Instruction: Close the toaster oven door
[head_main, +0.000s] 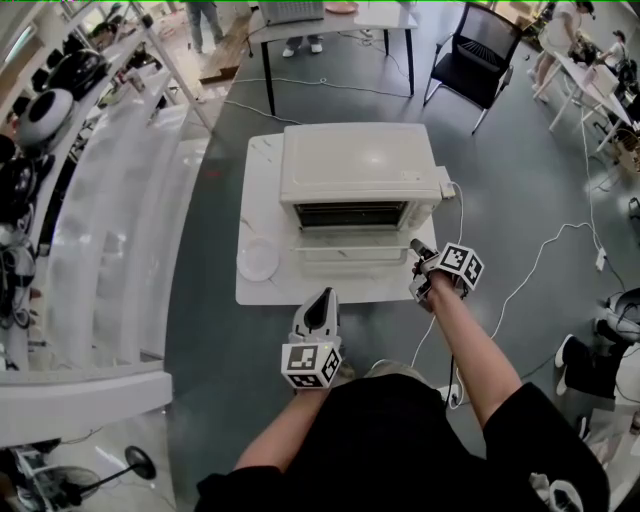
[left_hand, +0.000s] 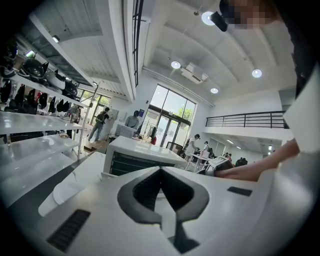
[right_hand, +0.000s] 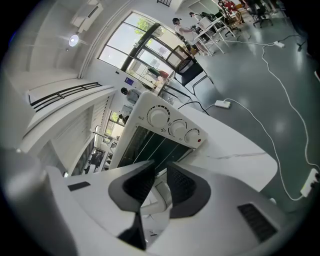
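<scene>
The oven (head_main: 355, 165) sits mid-tabletop (head_main: 262, 180) with its door (head_main: 340, 250) down flat as the right gripper (head_main: 420, 268), jaws apart, straddles the handle (right_hand: 159, 192) and the left gripper (head_main: 320, 305) hangs clenched, empty; next, likely, swinging the door up.

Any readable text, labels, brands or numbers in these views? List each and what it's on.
None can be read.
Toaster oven: marks printed round the knobs, too small to read.
Left marker cube: black-and-white squares, no words.
Right marker cube: black-and-white squares, no words.
</scene>
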